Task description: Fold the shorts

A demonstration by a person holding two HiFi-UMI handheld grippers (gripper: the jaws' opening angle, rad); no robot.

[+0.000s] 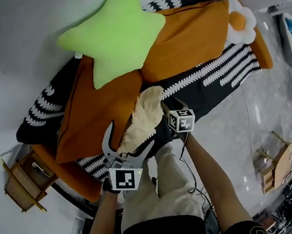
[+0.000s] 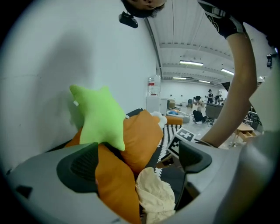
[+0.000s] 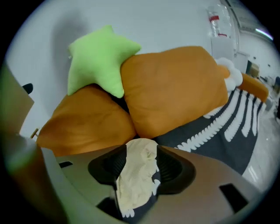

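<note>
Two jaws of the left gripper (image 2: pixel 138 166) stand wide apart either side of the cream shorts (image 1: pixel 144 111) at frame centre; the right gripper (image 3: pixel 139 168) jaws pinch the cloth.

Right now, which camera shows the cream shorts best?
The head view: it shows the shorts almost whole, bunched on the bed. The left gripper view catches only a crumpled part low between its open jaws. The right gripper view shows just a strip pinched between its jaws.
</note>
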